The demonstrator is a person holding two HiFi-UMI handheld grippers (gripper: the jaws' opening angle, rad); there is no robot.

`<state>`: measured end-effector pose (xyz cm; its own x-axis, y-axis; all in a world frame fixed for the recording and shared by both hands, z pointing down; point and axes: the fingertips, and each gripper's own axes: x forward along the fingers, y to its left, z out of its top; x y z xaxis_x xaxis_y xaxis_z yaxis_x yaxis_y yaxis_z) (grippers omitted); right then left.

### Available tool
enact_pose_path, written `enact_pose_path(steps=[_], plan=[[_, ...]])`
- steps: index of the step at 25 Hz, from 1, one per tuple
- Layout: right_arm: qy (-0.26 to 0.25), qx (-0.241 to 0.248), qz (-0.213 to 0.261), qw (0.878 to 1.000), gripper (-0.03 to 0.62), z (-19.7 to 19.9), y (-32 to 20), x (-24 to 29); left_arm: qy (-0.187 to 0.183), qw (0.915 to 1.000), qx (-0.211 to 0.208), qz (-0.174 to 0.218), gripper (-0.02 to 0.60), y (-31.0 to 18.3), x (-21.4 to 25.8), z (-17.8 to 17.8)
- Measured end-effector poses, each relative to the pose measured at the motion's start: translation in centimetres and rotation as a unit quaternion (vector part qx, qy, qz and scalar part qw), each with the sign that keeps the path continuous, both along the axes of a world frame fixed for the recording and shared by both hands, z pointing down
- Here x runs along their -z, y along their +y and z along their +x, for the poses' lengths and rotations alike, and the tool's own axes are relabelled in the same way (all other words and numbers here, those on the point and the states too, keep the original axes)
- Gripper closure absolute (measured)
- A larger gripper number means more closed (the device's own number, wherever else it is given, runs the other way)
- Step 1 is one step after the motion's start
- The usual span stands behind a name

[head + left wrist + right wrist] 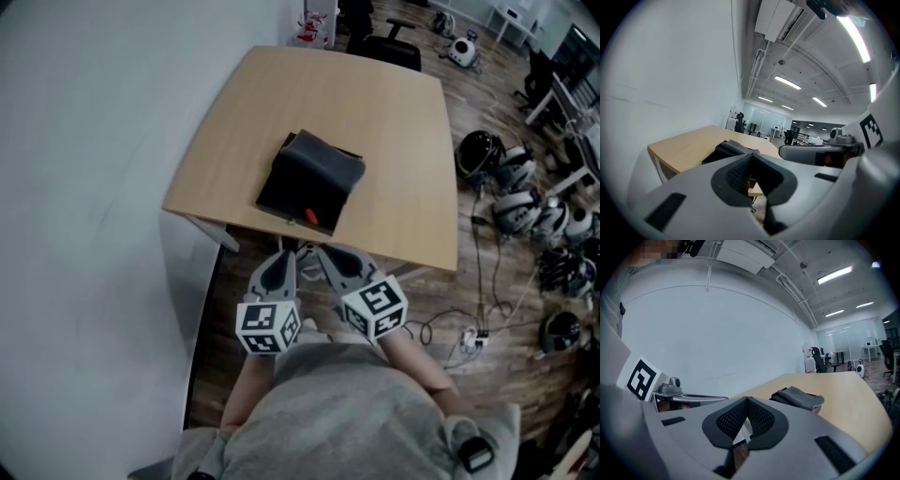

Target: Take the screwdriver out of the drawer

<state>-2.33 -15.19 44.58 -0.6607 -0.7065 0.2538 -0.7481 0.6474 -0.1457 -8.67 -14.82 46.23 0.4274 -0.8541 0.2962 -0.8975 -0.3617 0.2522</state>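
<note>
Grey left gripper (pixel 284 258) and right gripper (pixel 330 253), jaws closed empty, boxy black drawer (pixel 309 173), perhaps orange screwdriver handle (pixel 310 216), wooden table (pixel 375 112)

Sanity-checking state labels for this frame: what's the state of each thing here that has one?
left gripper: shut, empty, short of the table.
right gripper: shut, empty, beside the left one.
black drawer box: on the table, seemingly pulled open toward the grippers; not certain.
orange item: lying at the box's near edge, untouched; probably the screwdriver.
</note>
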Motion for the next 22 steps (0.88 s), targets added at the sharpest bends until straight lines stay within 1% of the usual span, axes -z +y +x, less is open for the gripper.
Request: enact_pose_path(steps=[5, 11, 17, 22], plan=[[0.004, -0.008, -0.014, 1.000, 0.594, -1.6, -2.2, -0.1, 0.001, 1.0000, -0.010, -0.002, 0.581, -2.3, -0.3, -1.5], [0.006, -0.031, -0.021, 0.999, 0.594, -1.6, -4.1, -0.7, 0.003, 0.9999, -0.011, -0.004, 0.581, -3.9, -0.3, -2.7], [0.042, -0.052, -0.047, 0.997, 0.594, -0.5, -6.8, -3.1, 0.010, 0.9997, -0.008, -0.020, 0.581, -5.1, -1.7, -3.6], [0.066, -0.057, -0.073, 0.994, 0.594, 0.0, -9.7, -5.8, 0.015, 0.9995, 0.001, -0.029, 0.581, -6.7, -2.8, -4.1]])
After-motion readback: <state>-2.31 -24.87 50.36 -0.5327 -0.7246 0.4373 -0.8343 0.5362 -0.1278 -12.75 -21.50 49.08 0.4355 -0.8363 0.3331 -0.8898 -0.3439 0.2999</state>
